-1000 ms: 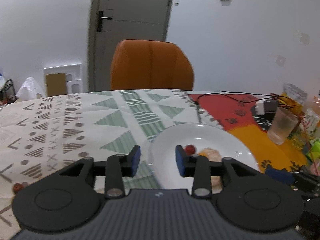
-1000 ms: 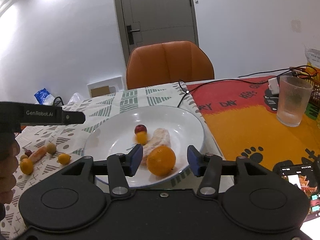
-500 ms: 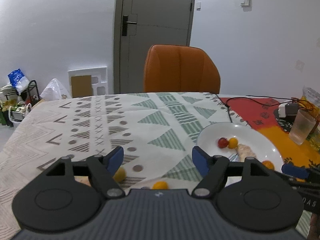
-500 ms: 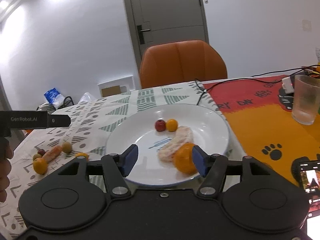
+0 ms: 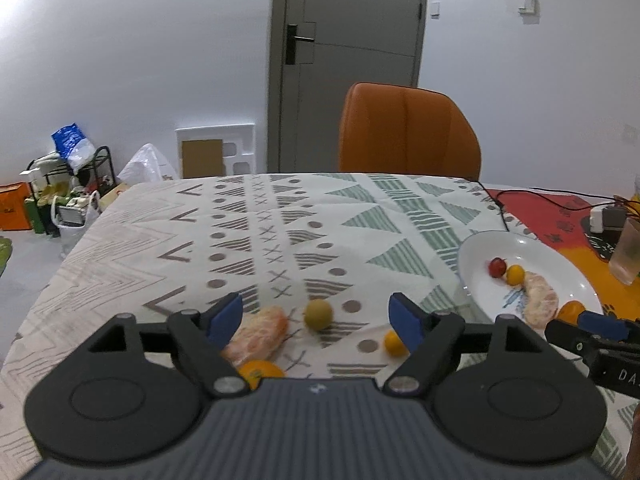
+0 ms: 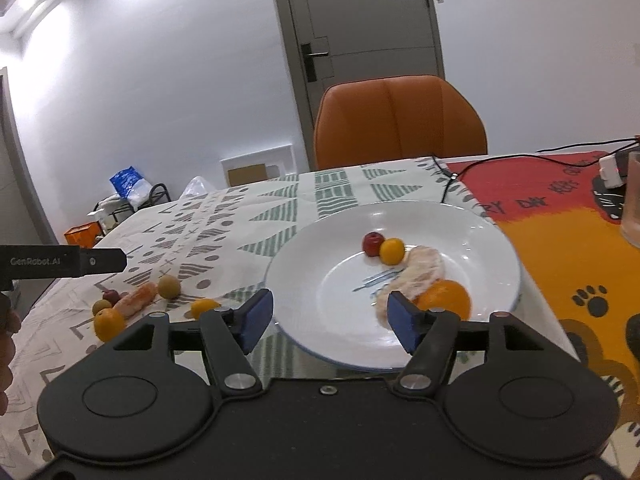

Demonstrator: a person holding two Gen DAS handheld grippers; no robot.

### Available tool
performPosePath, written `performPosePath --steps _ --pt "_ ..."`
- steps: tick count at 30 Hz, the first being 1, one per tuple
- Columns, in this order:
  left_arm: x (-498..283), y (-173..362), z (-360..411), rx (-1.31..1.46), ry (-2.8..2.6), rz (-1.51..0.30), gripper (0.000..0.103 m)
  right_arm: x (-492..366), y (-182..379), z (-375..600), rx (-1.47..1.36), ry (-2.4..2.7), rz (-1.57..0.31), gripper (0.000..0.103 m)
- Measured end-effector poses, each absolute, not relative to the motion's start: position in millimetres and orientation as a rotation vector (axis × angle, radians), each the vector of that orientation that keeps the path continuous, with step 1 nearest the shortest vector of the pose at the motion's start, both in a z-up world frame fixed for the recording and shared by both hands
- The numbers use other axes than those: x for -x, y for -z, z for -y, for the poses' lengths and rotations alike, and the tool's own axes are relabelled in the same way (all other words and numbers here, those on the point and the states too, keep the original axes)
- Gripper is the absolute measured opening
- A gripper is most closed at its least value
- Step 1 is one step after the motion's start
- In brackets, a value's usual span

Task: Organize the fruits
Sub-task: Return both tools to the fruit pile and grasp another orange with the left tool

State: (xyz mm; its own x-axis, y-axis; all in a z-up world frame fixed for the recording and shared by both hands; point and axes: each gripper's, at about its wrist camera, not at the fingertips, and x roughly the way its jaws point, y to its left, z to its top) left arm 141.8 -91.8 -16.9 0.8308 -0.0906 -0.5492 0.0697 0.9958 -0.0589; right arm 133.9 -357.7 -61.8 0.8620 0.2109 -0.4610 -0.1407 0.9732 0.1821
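Mid-transfer: both claws released, jaws just been opening with nothing gripped; right claw [image 6: 330, 316] sits over plate [image 6: 304, 248] rim, left claw [image 5: 316, 318] frames green fruit [image 5: 318, 314] at 12 o'clock, peeled segment [image 5: 256, 336] at 10 — next: descend, clench, carry to plate.

White plate [image 6: 496, 240] with blue rim and blue marks; on it a red fruit [image 6: 373, 244], yellow fruit [image 6: 392, 251], pale peeled segment [image 6: 424, 268], orange [image 6: 446, 300]. Tablecloth [image 5: 280, 232] cream with green triangles, grey dots and crosses. Mat [image 6: 560, 248] red and orange, black paw prints. Chair [image 5: 408, 136] orange. Pads [image 5: 224, 318] blue. Door [image 5: 348, 40] grey.
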Motion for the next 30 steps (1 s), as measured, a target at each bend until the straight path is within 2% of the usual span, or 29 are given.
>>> performPosePath --steps 12,30 --pt "-127 36 61 0.083 0.015 -0.623 0.080 -135 64 330 -0.105 -0.245 -0.504 0.080" --pt "-129 63 49 0.137 0.018 -0.663 0.077 -135 67 296 -0.053 -0.309 -0.525 0.081"
